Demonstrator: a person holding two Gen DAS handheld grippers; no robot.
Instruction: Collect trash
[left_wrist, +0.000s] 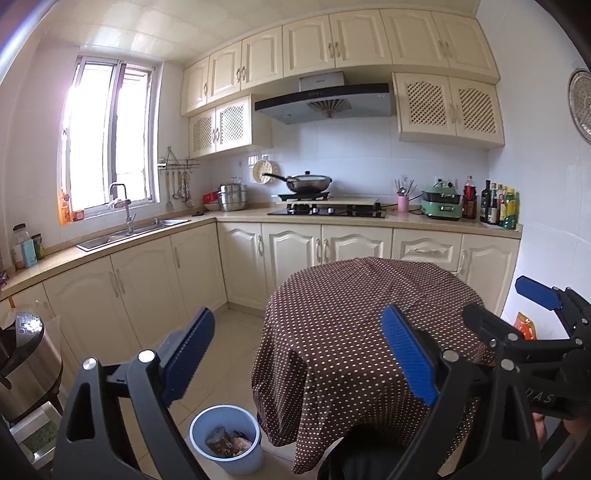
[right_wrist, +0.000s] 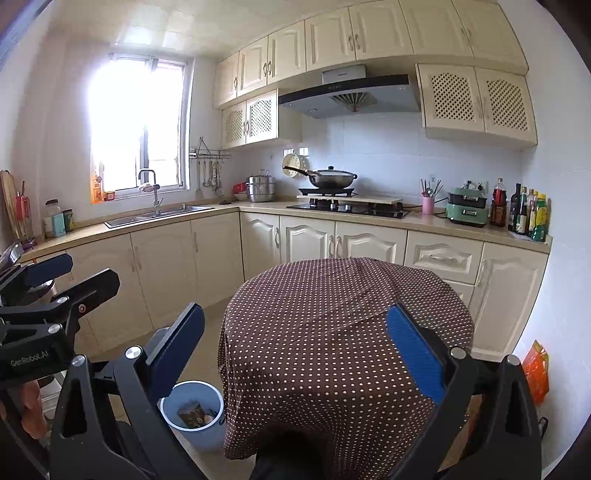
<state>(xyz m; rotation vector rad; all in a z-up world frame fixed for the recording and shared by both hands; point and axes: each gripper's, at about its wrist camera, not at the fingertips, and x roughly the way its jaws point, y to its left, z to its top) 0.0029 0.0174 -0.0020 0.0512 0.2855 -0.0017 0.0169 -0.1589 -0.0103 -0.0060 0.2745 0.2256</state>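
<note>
Looking along our left gripper (left_wrist: 299, 354), we see its two blue-padded fingers (left_wrist: 190, 356) spread wide apart, with nothing between them. Our right gripper (right_wrist: 301, 352) is the same in its own view: jaws wide open and holding nothing. Each gripper also shows at the edge of the other's view, the right one at the right edge of the left wrist frame and the left one at the left edge of the right wrist frame.

Both cameras look over a round table covered by a brown polka-dot tablecloth (left_wrist: 354, 317), which fills the lower centre of each frame. We see no loose item on the cloth.

A light blue trash bin (left_wrist: 226, 441) stands on the tiled floor just beside the table, at the lower left of centre. It holds trash (right_wrist: 194, 413), some crumpled wrappers and scraps; we cannot tell exactly what they are.

An orange plastic bag (right_wrist: 535, 373) lies against the wall at the lower right. A steel cooker (left_wrist: 27, 363) stands at the lower left edge of the left wrist frame. Behind, a wok (left_wrist: 308, 182) sits on the stove under the range hood (left_wrist: 325, 101), and the sink (left_wrist: 133, 229) is below the bright window.
</note>
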